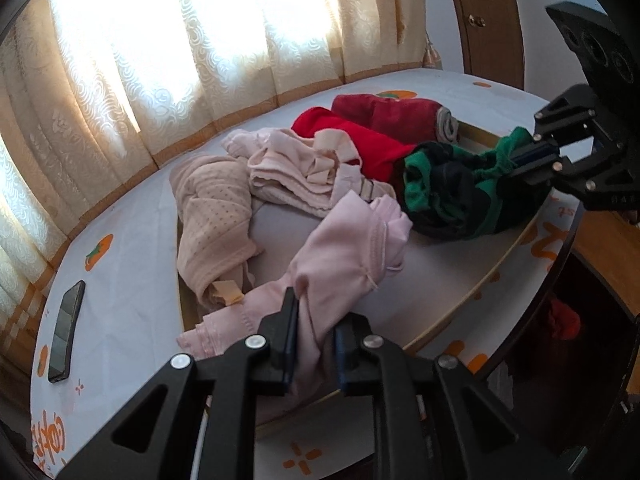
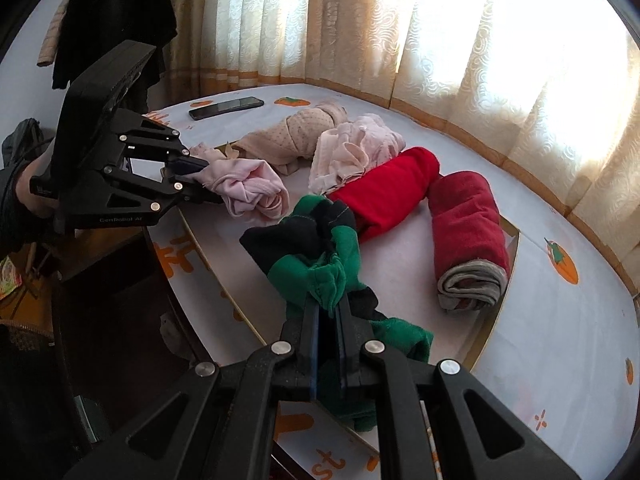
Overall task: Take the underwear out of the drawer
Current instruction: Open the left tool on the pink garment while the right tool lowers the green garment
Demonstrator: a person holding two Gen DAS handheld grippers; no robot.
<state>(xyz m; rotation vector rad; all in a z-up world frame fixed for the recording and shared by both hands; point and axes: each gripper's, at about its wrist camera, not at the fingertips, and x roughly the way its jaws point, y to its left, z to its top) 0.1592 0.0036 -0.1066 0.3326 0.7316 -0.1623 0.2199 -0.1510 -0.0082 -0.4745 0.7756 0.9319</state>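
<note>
**Two grippers, each pinching a garment over the drawer tray**

One white table (image 1: 120,280) printed with orange fruit carries one shallow drawer (image 2: 514,248) with a pale wood rim; its near edge is hidden behind the grippers in both views. Behind them hangs a patterned curtain (image 1: 160,60).

Seven garments show. The green-and-black underwear (image 2: 320,256) sits at the drawer's front edge, its long axis running from the right gripper (image 2: 326,312) toward the red pieces; the jaws are pressed together on its bunched green end. The pink underwear (image 1: 348,252) stretches from the left gripper (image 1: 316,320) toward the drawer's middle, its cloth pinched between the nearly closed jaws. One bright red roll (image 2: 384,196), one dark red roll (image 2: 468,220) around grey cloth, one dotted beige piece (image 1: 212,216), one cream crumple (image 1: 296,168).

One black phone (image 1: 66,330) lies flat on the table, well apart from the drawer.
</note>
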